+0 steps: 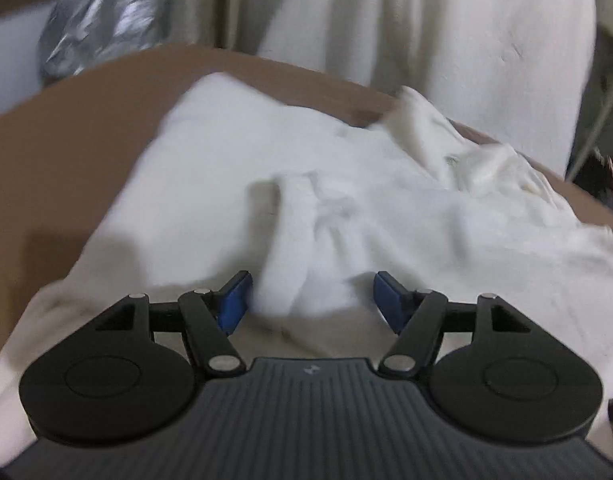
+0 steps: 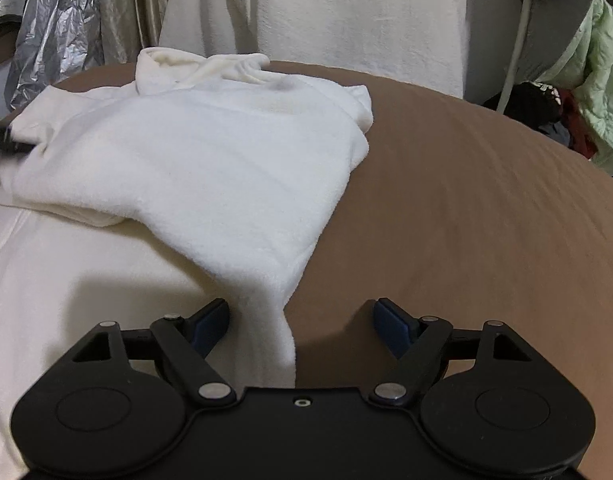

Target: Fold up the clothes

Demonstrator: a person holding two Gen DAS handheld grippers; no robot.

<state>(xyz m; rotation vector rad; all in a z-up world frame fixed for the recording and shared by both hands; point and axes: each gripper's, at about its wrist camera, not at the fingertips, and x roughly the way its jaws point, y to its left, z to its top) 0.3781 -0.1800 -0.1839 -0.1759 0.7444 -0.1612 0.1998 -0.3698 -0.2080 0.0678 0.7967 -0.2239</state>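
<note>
Two open grippers over a white fleece garment

Both tools hover low above a brown surface (image 2: 466, 184) on which the white fleece garment (image 2: 194, 152) lies partly folded. Seen from the left wrist, the left gripper (image 1: 312, 300) has its blue pads (image 1: 235, 304) spread wide, with a raised ridge of the garment (image 1: 306, 216) sitting in the gap between them; whether the pads touch the cloth cannot be told, since this view is blurred. Nothing is clamped.

Seen from the right wrist, the right gripper (image 2: 300, 322) is likewise spread apart, and a narrow hanging corner of the fleece runs down between its fingers without being pinched. The garment's bulk lies up and to the left in that view, its upper layer folded over a lower one, with a rumpled collar or hood (it is hard to say which) at the far edge. To the right the brown surface is bare.

Behind it hang pale cream fabric (image 2: 346, 20) and a crinkled silver sheet (image 2: 54, 32); a light green padded jacket (image 2: 598, 80) sits at the far right.
</note>
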